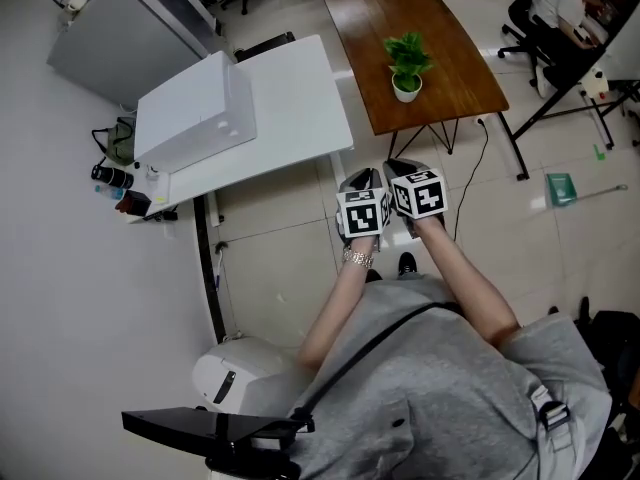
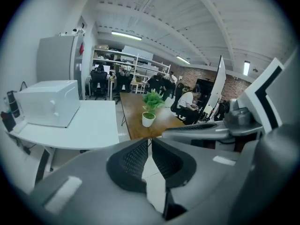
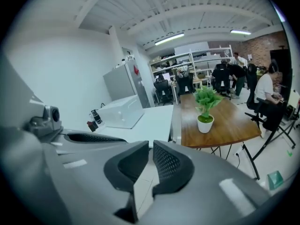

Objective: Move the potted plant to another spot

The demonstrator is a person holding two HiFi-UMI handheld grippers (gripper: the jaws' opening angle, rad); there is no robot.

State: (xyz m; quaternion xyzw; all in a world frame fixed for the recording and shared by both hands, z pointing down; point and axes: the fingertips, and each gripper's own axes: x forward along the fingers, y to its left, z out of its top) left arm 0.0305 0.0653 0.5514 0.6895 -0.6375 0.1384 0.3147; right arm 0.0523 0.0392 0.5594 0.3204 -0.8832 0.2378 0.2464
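A small green potted plant (image 1: 407, 67) in a white pot stands near the front edge of the brown wooden table (image 1: 440, 28); it also shows in the left gripper view as the plant (image 2: 150, 108) and in the right gripper view as the plant (image 3: 206, 108). Both grippers hover side by side in the air in front of the table, short of the plant. My left gripper (image 1: 360, 184) (image 2: 150, 144) is shut with nothing in it. My right gripper (image 1: 403, 174) (image 3: 151, 149) is shut and empty too.
A white table (image 1: 290, 118) stands left of the wooden one, carrying a white box-shaped appliance (image 1: 195, 113) and small bottles (image 1: 115, 180) at its left end. A grey cabinet (image 1: 120, 38) stands behind. People sit on office chairs (image 1: 560, 23) at the far right. Cables run under the wooden table.
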